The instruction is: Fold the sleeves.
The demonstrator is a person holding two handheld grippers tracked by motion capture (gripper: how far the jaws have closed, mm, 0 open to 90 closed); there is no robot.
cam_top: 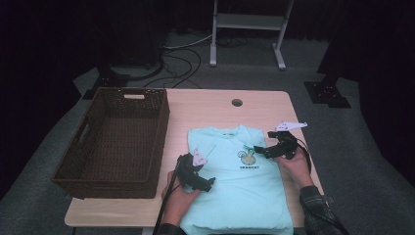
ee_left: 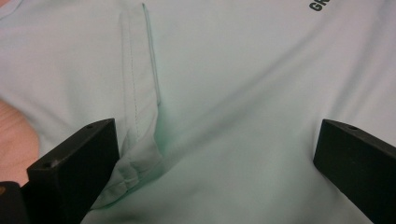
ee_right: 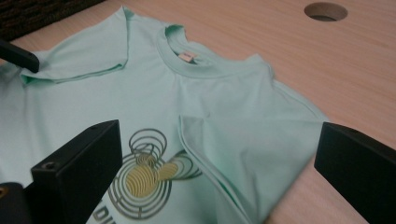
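T-shirt (cam_top: 240, 181) lies face-up on the table (cam_top: 205, 105), collar away from the person, sleeves folded in, its long axis running toward them; both the left tool (cam_top: 208, 183) and right tool (cam_top: 262, 151) hover released, apparently just above the cloth.

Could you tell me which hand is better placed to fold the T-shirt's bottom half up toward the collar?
Probably the left. The left claw sits lower on the T-shirt, nearer its bottom hem, open over the fabric. The right claw is up beside the folded-in sleeve and chest print.
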